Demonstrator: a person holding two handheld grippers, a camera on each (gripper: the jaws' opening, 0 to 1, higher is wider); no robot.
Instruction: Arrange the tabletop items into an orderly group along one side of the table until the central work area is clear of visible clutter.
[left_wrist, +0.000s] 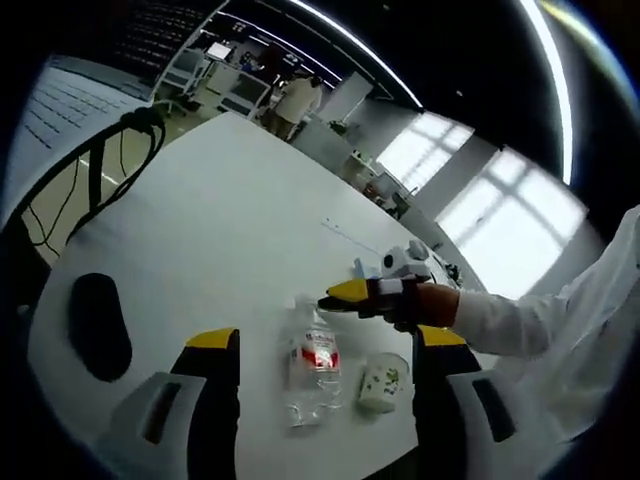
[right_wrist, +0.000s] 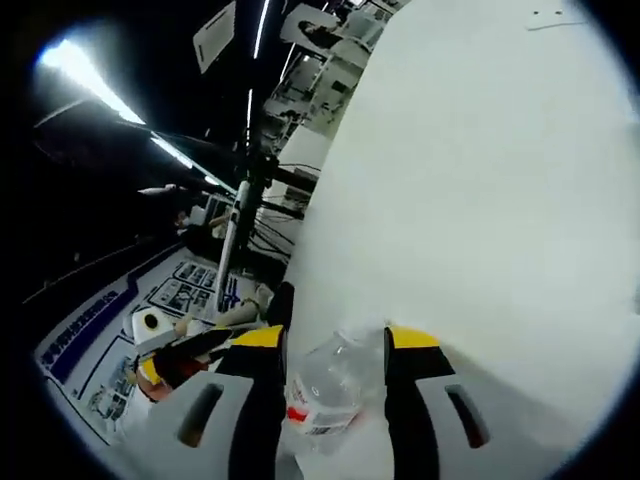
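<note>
Lying on its side on the white surface (left_wrist: 230, 210), we find a clear plastic bottle (left_wrist: 314, 368) with a red and white label; it looks empty, though we cannot be certain. Just beside it, to the right in the left gripper view, a white paper cup (left_wrist: 384, 383) with a green print also lies tipped over, and we cannot see its inside. A dark oval object (left_wrist: 98, 325) sits on the surface well apart from both, near the left edge.

We note the left gripper (left_wrist: 325, 340) is held low over the surface, pointing along it, its jaws wide apart with the bottle and cup lying between and ahead of them; neither jaw touches either item.

We see the right gripper (left_wrist: 350, 293) enter that view from the right, held in a gloved hand (left_wrist: 420, 302) with a white sleeve (left_wrist: 550, 320) behind it, its yellow tip at the bottle's cap end. In the right gripper view, the right gripper (right_wrist: 335, 340) has its jaws on either side of the bottle (right_wrist: 325, 385), close to its walls; we cannot tell whether they press on it. The table edge and a blue patterned floor (right_wrist: 120, 320) show to the left.
</note>
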